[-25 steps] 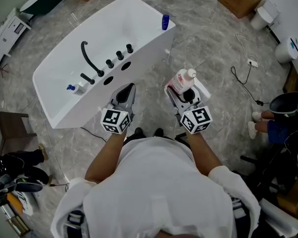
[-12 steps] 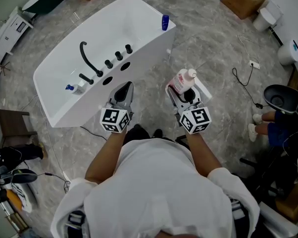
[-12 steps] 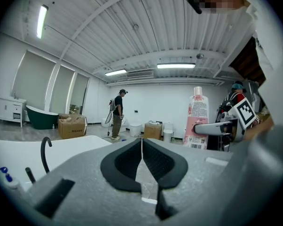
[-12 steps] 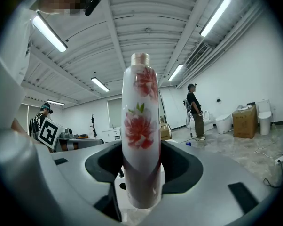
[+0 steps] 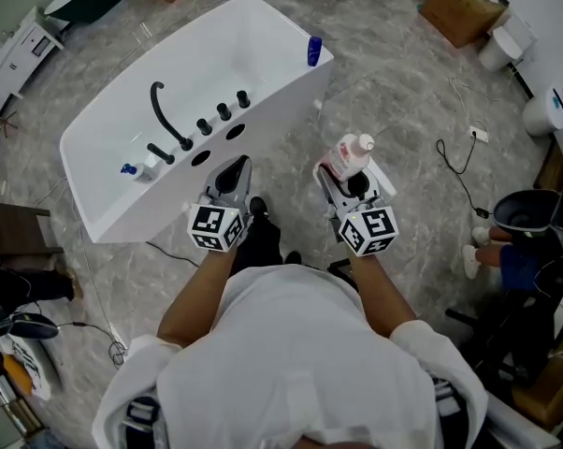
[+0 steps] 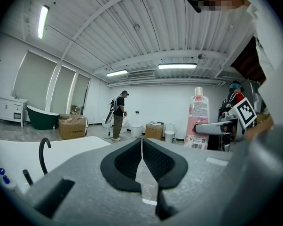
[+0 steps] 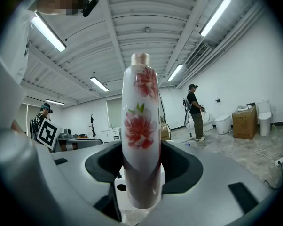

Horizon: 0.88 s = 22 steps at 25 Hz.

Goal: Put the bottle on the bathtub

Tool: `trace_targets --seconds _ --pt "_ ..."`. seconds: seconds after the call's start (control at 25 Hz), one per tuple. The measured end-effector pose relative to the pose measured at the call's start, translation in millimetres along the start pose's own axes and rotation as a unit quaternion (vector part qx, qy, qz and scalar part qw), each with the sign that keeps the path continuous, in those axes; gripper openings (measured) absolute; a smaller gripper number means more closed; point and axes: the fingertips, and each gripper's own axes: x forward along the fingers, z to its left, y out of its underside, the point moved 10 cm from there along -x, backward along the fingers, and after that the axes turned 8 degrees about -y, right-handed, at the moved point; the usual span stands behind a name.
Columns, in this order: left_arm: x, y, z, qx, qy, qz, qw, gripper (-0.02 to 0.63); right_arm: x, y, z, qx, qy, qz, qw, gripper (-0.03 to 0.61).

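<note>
Head view, looking steeply down on a person in a white top who held a gripper in each hand over a grey marble floor (image 5: 403,92). The right gripper (image 5: 349,183), at 1 o'clock from the person, pinched a bottle (image 5: 347,155) low on its body. The bottle was white with red flowers and a pale cap, and stood upright between the jaws. The left gripper (image 5: 237,168), at 11 o'clock from the person, had its jaws pressed together with nothing between them.

A white bathtub (image 5: 160,204) lay slantwise at 11 o'clock, beyond the left gripper. The bottle hung in the air near the tub's 4 o'clock side, apart from it. On the tub's near rim stood a curved black faucet (image 5: 165,110) and a row of black knobs (image 5: 223,110). A small blue container (image 5: 313,50) stood on the rim corner at 1 o'clock of the tub, and a small blue-and-white item (image 5: 132,169) sat at its 8 o'clock end.

Cardboard boxes (image 5: 459,3) stood at 1 o'clock on the floor. In the left gripper view, a second person (image 6: 118,114) stood far back in the room.
</note>
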Motion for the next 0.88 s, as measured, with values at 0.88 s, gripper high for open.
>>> trace_targets --seconds 0.88 --pt "126.0 -12.6 86.2 -0.012 0.011 0.002 0.9999 0.021 132.3 -15.6 -65.2 0.003 0.006 0.016 1.0 0.236"
